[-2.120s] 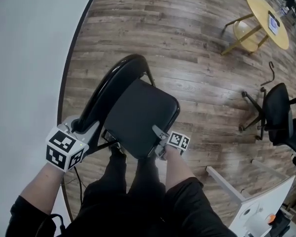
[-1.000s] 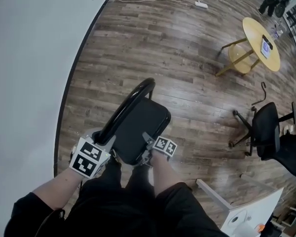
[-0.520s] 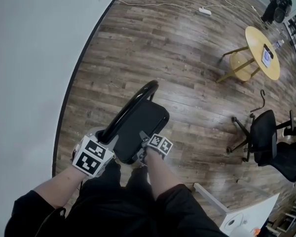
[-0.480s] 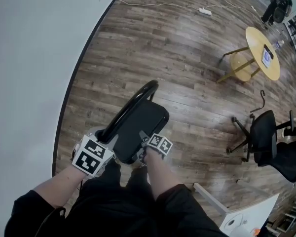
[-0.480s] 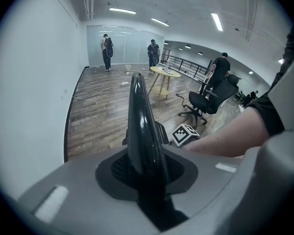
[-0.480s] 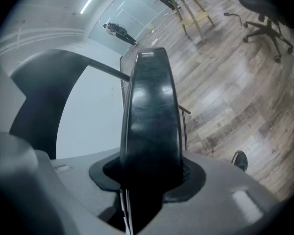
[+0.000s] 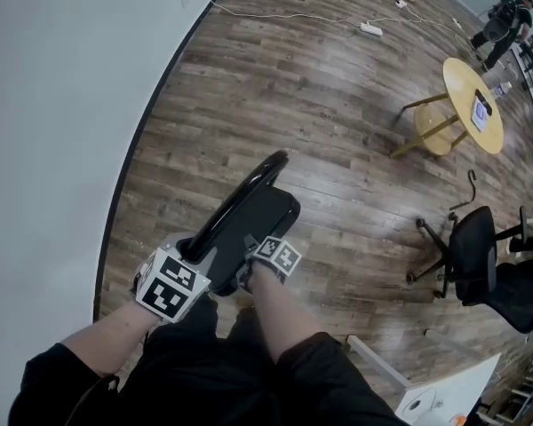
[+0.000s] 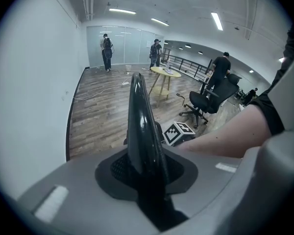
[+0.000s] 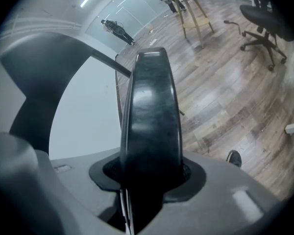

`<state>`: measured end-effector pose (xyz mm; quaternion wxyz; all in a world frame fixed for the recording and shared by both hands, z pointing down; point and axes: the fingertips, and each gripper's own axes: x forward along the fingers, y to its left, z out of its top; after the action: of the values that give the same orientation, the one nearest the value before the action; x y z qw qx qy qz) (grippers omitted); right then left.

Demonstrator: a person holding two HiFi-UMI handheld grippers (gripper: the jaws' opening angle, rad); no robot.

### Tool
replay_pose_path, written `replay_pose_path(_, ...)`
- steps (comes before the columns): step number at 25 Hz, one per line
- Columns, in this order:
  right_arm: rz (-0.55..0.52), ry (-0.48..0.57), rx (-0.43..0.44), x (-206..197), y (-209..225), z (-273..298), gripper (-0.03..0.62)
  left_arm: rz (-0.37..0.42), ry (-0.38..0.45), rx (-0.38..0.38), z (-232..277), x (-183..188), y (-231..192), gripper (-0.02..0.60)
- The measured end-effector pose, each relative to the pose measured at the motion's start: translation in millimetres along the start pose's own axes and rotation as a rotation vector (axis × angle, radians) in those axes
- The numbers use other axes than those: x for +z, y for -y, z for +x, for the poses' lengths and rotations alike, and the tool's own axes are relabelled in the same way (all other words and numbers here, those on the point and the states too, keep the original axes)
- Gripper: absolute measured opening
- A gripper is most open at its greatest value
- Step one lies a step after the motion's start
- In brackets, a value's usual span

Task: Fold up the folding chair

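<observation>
The black folding chair [image 7: 249,216] stands on the wood floor just in front of my legs, nearly flat, its seat pad [image 7: 265,220] swung up close to the curved backrest [image 7: 240,193]. My left gripper [image 7: 192,254] is shut on the backrest's near end. In the left gripper view the glossy backrest edge [image 8: 139,126] rises from between the jaws of the left gripper [image 8: 147,177]. My right gripper [image 7: 247,261] is shut on the seat's front edge. The padded seat [image 9: 152,116] fills the gap of the right gripper [image 9: 149,177] in its own view.
A white wall [image 7: 62,105] runs along the left. A round yellow table [image 7: 473,96] and a black office chair [image 7: 475,251] stand to the right, white furniture [image 7: 426,389] at the bottom right. A power strip with cable [image 7: 371,29] lies far off. People stand in the distance [image 8: 107,53].
The seat has tipped up toward the backrest and the chair looks thinner. My right gripper has risen and closed in on the left one, which has kept its hold and place.
</observation>
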<state>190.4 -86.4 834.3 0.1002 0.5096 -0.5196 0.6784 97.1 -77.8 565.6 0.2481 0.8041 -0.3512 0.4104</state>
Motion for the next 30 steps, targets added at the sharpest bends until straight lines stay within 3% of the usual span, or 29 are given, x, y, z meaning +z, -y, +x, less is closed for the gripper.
replay_pose_path(9, -0.003, -0.004, -0.034, -1.1, -29.1, 5.5, 0.179, -0.004, -0.001, 0.002, -5.3, 2.9, -5.8, 0.072)
replay_pose_path(21, 0.0, -0.011, 0.039, -3.0, -87.4, 17.7, 0.147, 0.001, 0.0, 0.013, -9.7, 4.8, -10.8, 0.072)
replay_pose_path(30, 0.002, -0.012, 0.045, -3.9, -116.9, 26.8, 0.138, 0.013, 0.0, 0.028, -11.4, 6.6, -14.4, 0.072)
